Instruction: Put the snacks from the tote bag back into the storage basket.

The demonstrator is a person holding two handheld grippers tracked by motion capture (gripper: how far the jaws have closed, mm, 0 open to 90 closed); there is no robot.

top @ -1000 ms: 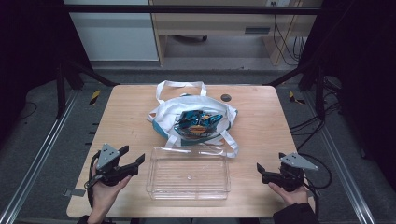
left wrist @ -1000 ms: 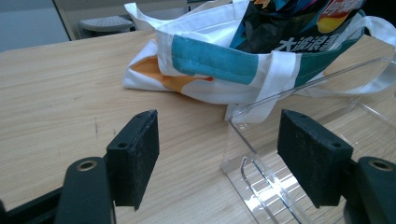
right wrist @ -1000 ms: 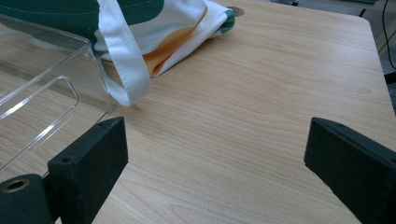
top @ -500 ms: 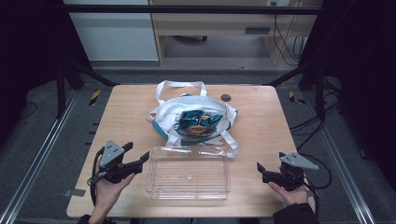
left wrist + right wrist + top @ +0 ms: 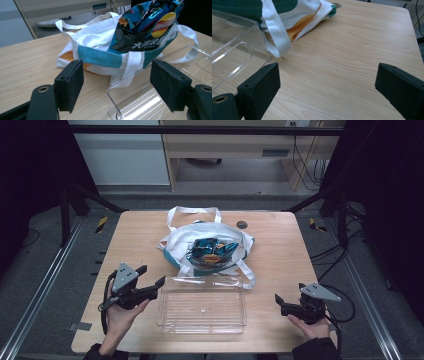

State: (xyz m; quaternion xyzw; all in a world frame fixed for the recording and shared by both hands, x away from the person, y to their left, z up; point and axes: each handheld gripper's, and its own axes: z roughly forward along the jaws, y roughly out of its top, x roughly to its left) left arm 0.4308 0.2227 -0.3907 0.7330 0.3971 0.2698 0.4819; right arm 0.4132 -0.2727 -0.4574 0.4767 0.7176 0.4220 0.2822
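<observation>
High view: chip bag (image 5: 212,251) remains inside tote bag (image 5: 210,245), behind empty clear tray (image 5: 201,305). Left gripper (image 5: 150,281) and right gripper (image 5: 278,302) flank the tray, jaws wide, holding nothing.

I see a small dark round disc (image 5: 242,224) on the wooden table (image 5: 285,250), well ahead and left of the right gripper (image 5: 280,304); cables (image 5: 300,165) trail across the floor far beyond it.
</observation>
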